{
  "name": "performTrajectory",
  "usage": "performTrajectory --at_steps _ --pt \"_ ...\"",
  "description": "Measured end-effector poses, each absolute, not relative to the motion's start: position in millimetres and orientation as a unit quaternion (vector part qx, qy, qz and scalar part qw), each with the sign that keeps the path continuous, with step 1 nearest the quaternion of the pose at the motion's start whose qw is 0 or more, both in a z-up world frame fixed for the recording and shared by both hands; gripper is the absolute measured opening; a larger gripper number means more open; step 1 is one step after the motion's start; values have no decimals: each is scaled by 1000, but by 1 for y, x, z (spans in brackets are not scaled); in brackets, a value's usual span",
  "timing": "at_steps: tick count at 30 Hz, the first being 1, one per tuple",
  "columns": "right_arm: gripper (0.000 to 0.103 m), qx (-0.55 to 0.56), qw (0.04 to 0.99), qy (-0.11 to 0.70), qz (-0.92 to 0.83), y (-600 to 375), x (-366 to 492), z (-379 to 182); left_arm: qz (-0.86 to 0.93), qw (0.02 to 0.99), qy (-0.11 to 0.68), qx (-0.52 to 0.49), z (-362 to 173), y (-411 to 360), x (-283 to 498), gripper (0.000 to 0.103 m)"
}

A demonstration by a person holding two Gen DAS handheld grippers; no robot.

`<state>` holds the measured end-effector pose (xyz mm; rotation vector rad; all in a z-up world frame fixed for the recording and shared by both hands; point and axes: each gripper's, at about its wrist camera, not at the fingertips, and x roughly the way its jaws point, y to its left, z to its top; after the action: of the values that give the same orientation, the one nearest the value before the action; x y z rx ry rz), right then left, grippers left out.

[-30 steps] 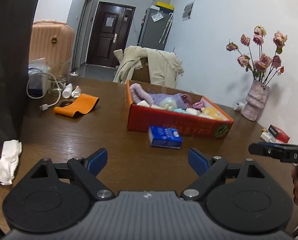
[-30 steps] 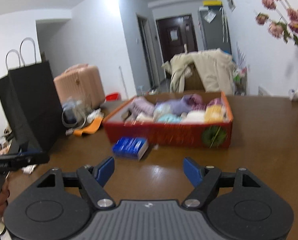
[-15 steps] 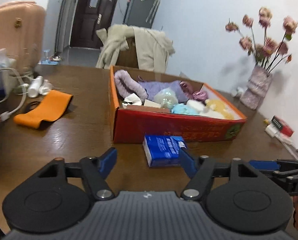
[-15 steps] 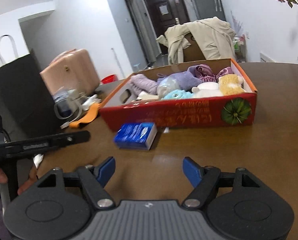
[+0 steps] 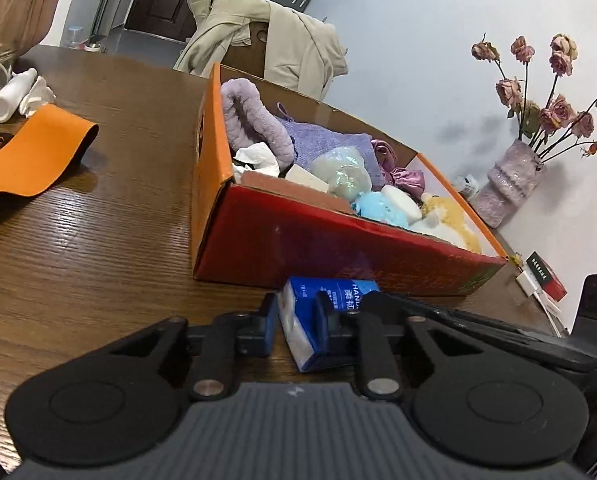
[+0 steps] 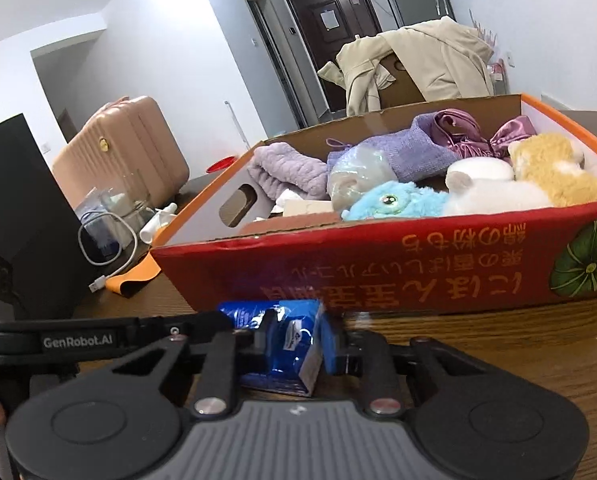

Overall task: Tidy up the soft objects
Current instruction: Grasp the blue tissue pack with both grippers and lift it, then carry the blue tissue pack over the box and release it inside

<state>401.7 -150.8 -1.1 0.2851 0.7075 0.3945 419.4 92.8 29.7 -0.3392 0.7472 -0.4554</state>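
Observation:
A blue tissue pack [image 5: 322, 320] lies on the brown table just in front of a red and orange cardboard box [image 5: 298, 240]. My left gripper [image 5: 298, 322] is closed around one end of the pack. My right gripper [image 6: 294, 338] is closed around the same pack [image 6: 290, 344] from the other side. The box [image 6: 378, 276] holds several soft things: a lilac towel roll [image 5: 254, 120], a blue plush [image 6: 394, 202], a white plush [image 6: 494, 192], a yellow plush [image 6: 550, 168] and purple satin cloth [image 6: 466, 132].
An orange band [image 5: 30, 152] and a white bottle [image 5: 10, 92] lie left of the box. A vase of dried roses [image 5: 510, 184] and a red packet [image 5: 546, 276] stand to the right. A black bag [image 6: 14, 216], a cable [image 6: 110, 248] and a pink suitcase [image 6: 122, 152] are on the left.
Both grippers moved down and forward to the blue tissue pack and closed on it from either side. The box now looms much nearer in both views.

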Motion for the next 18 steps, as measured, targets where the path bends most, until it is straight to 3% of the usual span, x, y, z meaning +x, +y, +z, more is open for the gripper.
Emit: performTrajectory --at_steps 4,7,10,18 --pt "21 139 909 338 201 -154 401 -5 -225 895 349 -166 26 92 416 22" --pt "22 148 907 337 206 -157 402 -7 -220 896 347 -170 24 93 415 31" --pt "30 166 901 345 204 -162 405 -11 -226 895 346 -172 24 92 414 31" --pt "26 162 902 340 213 -159 404 -11 -234 895 344 -161 25 87 411 27"
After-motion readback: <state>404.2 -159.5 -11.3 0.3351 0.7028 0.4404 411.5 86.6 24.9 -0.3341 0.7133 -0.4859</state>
